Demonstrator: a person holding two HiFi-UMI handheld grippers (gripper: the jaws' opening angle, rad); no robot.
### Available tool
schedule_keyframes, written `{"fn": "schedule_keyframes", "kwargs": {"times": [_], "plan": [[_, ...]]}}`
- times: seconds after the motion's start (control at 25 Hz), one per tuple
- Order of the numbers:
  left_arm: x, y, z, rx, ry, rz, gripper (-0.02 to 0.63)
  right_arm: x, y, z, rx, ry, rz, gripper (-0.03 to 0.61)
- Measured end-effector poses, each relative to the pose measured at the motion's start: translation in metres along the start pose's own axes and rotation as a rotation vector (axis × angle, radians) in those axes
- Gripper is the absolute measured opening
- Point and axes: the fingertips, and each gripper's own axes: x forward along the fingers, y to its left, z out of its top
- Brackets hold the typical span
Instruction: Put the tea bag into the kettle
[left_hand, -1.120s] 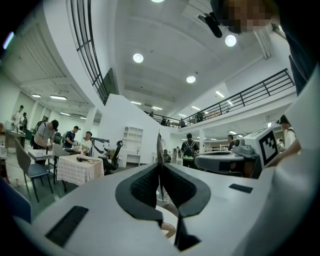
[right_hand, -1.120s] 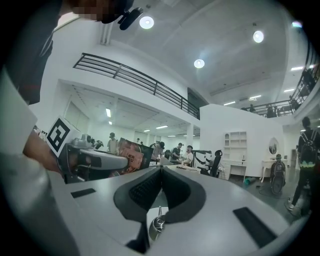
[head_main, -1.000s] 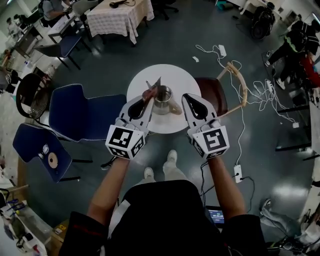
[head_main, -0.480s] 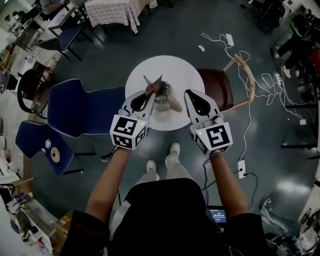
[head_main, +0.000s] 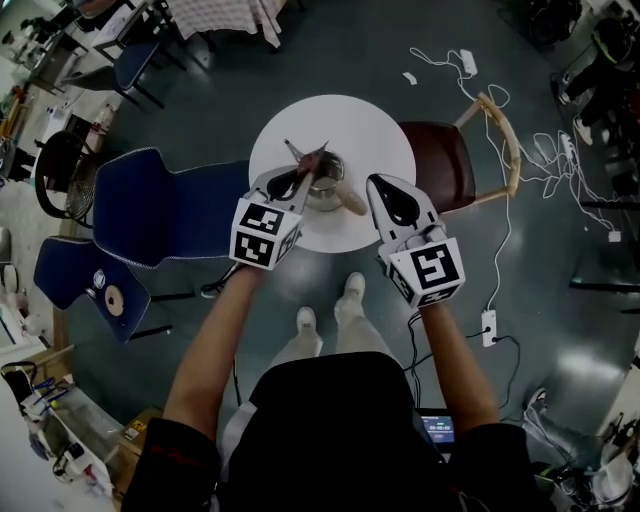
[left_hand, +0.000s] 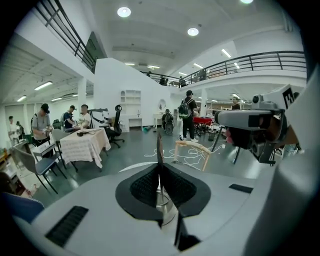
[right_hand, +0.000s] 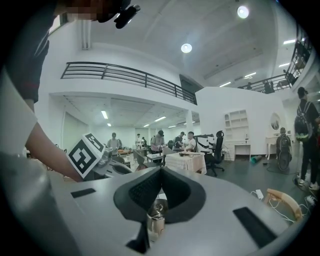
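Left gripper (head_main: 298, 181) jaws tight on tea bag (head_main: 309, 160), just left of kettle (head_main: 327, 187); right gripper (head_main: 379, 189) jaws together, empty, at kettle's right.

place: lab hall | mezzanine railing (right_hand: 125, 75), floor cables (head_main: 545, 172), office chairs (right_hand: 217, 146) (people (left_hand: 80, 117) at desks)

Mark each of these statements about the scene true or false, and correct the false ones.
1. The left gripper is shut on the tea bag. True.
2. The tea bag lies inside the kettle. False: it is held in the left gripper's jaws, beside the kettle's rim.
3. The kettle stands on a round white table. True.
4. The right gripper grips the kettle's handle. False: its jaws are together on nothing, beside the kettle.
5. A blue chair stands to the table's right. False: it is on the person's left; a brown-seated chair is on the right.
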Motion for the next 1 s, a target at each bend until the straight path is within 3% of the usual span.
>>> {"fn": "schedule_keyframes", "kwargs": {"times": [0.72,1.0], "plan": [[0.052,0.013,-0.047,0.071,0.228,-0.019,0.033,0.018,-0.023,-0.033,0.038,0.032,-0.005,0.017],[0.067,0.018,-0.061,0.056,0.310,-0.036,0.032,0.024,-0.031,-0.044,0.055,0.045,-0.012,0.017]]}}
